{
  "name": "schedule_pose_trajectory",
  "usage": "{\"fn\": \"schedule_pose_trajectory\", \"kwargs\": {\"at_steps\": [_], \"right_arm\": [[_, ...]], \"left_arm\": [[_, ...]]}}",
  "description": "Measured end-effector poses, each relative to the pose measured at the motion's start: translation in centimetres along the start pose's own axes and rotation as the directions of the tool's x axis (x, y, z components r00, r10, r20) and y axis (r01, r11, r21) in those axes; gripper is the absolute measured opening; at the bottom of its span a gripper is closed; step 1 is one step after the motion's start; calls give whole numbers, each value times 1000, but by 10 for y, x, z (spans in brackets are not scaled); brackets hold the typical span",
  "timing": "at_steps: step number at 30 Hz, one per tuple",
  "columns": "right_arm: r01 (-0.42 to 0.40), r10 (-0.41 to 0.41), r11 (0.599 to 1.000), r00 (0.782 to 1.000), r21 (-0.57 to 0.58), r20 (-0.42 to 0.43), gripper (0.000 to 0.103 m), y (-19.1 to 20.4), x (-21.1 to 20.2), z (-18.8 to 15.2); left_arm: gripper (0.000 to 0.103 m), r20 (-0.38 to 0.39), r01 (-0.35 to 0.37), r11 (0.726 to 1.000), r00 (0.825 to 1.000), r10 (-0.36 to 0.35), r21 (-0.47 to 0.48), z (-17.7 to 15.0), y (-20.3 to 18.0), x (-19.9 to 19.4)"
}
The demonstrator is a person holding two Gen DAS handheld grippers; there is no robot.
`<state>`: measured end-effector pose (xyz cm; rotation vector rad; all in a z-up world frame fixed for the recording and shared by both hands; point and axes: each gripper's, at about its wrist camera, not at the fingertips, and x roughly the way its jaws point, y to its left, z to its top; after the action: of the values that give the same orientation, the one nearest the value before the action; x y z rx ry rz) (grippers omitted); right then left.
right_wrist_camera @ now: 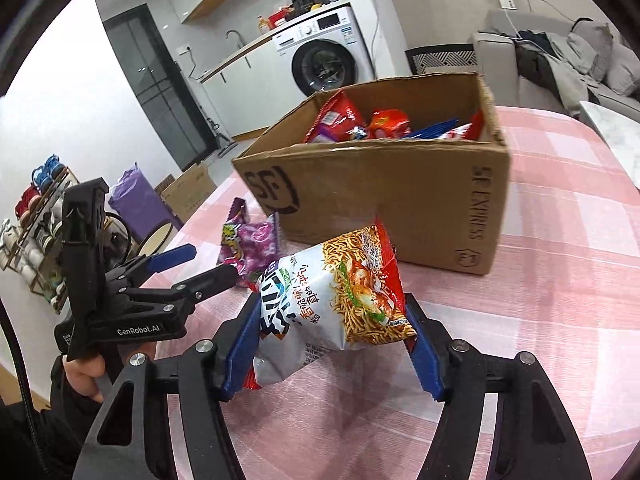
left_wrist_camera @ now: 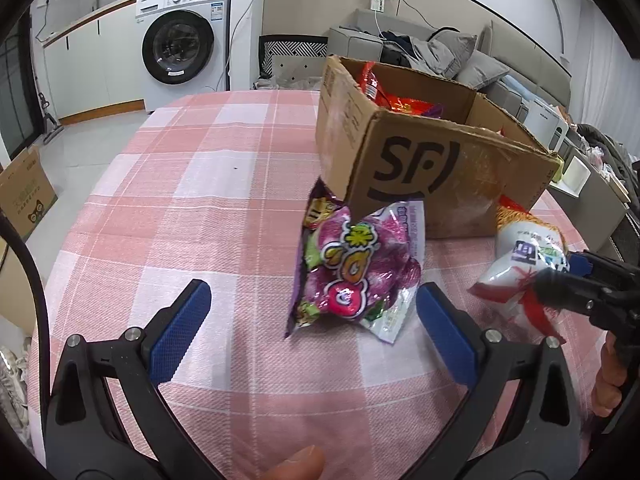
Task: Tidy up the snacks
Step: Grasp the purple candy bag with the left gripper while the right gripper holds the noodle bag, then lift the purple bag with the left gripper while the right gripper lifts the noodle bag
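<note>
My right tongs [right_wrist_camera: 334, 332] pinch the crinkly white-and-red noodle snack bag [right_wrist_camera: 340, 300] by its sides, lifted just clear of the table [right_wrist_camera: 560, 300] and near the open brown cardboard box [right_wrist_camera: 400, 200] already holding red packets; the puffy foil could slide out if I tilt too fast, or catch on the box's rim; my left tongs [left_wrist_camera: 314, 322] gape wide and empty around the purple candy bag [left_wrist_camera: 352, 272] lying beside the box; pink checked cloth covers the table; a white washing machine [left_wrist_camera: 184, 36] and grey sofa [left_wrist_camera: 460, 56] stand behind.
</note>
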<state>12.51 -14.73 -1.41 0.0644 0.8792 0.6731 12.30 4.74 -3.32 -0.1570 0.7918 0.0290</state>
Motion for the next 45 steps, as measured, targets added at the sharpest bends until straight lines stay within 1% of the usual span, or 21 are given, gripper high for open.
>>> {"fn": "schedule_pose_trajectory", "kwargs": {"at_steps": [3,7,10,16,19,23,25,27,28,31,34,38,45], "right_arm": [[10,-10,1000,1000,19,9,68,-8,-6,0],[14,-15,999,1000,29,15,68,-14,-11,0],[15,-15,999,1000,32,19,68,-15,-15,0],[13,-14,999,1000,32,21,68,-14,-14,0],[14,-14,999,1000,32,21,68,-14,-13,0],[14,-15,999,1000,32,21,68,-13,-11,0],[15,-16,999,1000,31,20,68,-13,-12,0],[16,-17,999,1000,29,20,68,-13,-11,0],[16,-17,999,1000,29,19,68,-13,-10,0],[18,-19,999,1000,27,20,68,-12,-10,0],[18,-18,1000,1000,26,19,68,-11,-9,-1],[19,-19,1000,1000,19,17,68,-10,-8,-2],[15,-15,1000,1000,9,27,68,-9,-8,-3]], "left_arm": [[102,-13,8,1000,1000,-8,1,4,-6,7],[102,-34,8,999,999,-7,31,5,-15,15],[102,-46,24,999,999,-22,34,7,-18,20],[102,-75,-10,999,997,14,53,12,-25,36],[102,-92,-13,998,996,18,55,14,-25,43],[102,-89,-25,998,996,30,55,14,-23,46],[96,-83,-24,998,996,28,53,13,-21,46],[80,-96,-12,998,995,18,57,13,-21,49],[75,-102,5,998,995,1,58,12,-21,50],[69,-88,18,998,996,-12,67,11,-22,47],[61,-76,31,997,997,-25,72,10,-21,44],[53,-66,45,997,997,-41,65,8,-17,39],[52,-53,62,996,997,-58,68,5,-17,31]]}}
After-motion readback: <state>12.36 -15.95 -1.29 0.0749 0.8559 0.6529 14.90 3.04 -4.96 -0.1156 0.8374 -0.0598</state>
